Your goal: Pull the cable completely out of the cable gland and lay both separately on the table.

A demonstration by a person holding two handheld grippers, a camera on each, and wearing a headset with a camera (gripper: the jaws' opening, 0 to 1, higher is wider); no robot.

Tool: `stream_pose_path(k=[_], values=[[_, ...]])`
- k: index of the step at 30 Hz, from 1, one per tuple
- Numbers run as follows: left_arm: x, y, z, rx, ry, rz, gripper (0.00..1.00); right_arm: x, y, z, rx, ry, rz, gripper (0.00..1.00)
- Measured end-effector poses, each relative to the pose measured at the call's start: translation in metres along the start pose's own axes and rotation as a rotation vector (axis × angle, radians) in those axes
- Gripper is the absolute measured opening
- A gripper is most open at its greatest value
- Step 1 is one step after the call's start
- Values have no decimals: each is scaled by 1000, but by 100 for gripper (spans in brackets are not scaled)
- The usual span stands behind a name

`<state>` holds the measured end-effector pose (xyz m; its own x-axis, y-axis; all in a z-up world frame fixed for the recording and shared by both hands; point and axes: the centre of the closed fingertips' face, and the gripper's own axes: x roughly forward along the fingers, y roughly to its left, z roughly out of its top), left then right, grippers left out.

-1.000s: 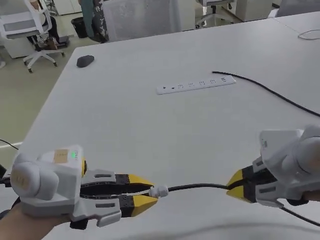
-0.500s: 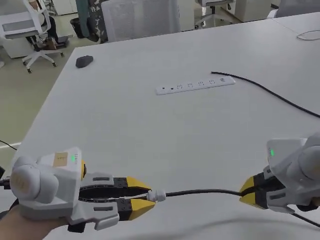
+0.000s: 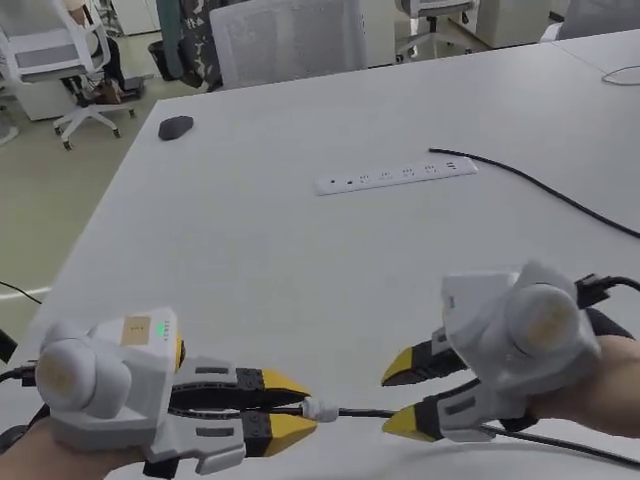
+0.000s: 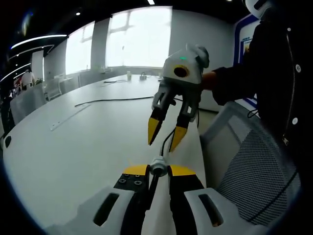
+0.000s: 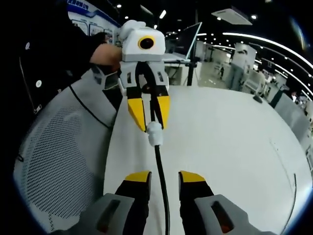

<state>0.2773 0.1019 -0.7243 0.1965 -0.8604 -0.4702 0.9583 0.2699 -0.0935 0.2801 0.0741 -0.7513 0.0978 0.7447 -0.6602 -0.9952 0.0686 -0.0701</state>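
I am looking down on a wide white matte tabletop [image 3: 300, 250] that is stretching away from me toward its far edge. A long white plastic power strip [image 3: 396, 175] is lying flat past the middle, roughly parallel to that edge. A thin black cable [image 3: 540, 188] is running from the strip's right end across the surface and off to the right. A small dark rounded computer mouse [image 3: 176, 127] is sitting near the far left corner, well apart from the strip. A thin looped wire [image 3: 622, 73] is lying at the far right.
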Motion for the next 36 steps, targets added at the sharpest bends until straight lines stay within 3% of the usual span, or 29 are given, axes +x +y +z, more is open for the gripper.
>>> stream_pose_path(k=[6,9,13,21,25,30,36], values=[[-2,-3,2,11,-1,1,15,18,9,17,-52,-5,49,11],[-7,-4,3,9,-13,7,15,17,13,22,-88,-9,67,0],[-13,-5,1,4,-13,10,15,16,15,23,-103,-5,72,0],[-42,1,-9,-25,-39,83,15,13,8,20,-98,28,63,0],[-64,5,-22,-64,-66,152,15,17,4,19,-90,64,73,0],[-93,7,-46,-122,-86,232,15,26,1,21,-76,95,75,0],[-119,8,-74,-199,-137,315,15,47,-9,45,-24,83,65,0]])
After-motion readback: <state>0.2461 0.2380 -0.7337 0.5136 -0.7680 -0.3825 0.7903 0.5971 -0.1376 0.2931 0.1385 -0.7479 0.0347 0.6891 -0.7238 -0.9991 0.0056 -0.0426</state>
